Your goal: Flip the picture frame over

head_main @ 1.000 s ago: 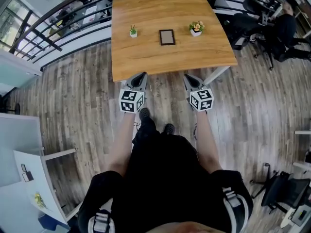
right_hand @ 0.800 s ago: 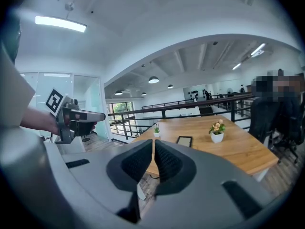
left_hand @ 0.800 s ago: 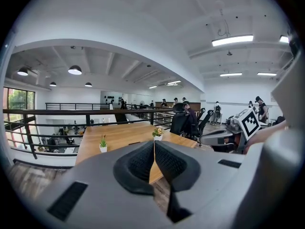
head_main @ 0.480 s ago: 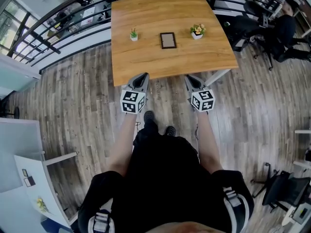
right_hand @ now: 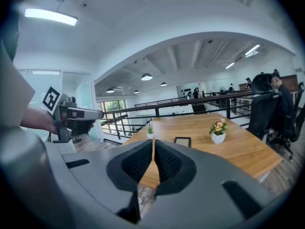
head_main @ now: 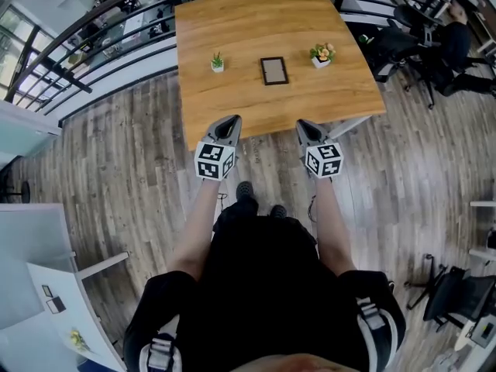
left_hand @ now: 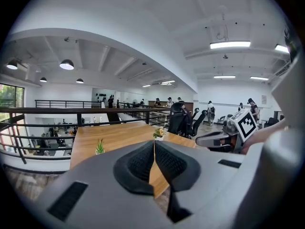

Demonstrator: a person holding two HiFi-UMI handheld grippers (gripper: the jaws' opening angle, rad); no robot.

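Observation:
A small dark-framed picture frame (head_main: 273, 70) lies flat in the middle of the wooden table (head_main: 232, 22); the right gripper view shows it too, picture frame (right_hand: 182, 141), past the jaws. My left gripper (head_main: 231, 119) and right gripper (head_main: 303, 123) hover side by side at the table's near edge, well short of the frame. Both are shut with nothing between the pads. In the left gripper view the left gripper (left_hand: 154, 142) hides the frame.
A small green plant (head_main: 218, 63) stands left of the frame and a flower pot (head_main: 322, 54) right of it. A black railing (head_main: 93, 49) runs behind and left of the table. Office chairs (head_main: 403, 41) and a seated person are at the right.
Both grippers have moved forward from over the floor to the table's near edge. Jaws stay shut.

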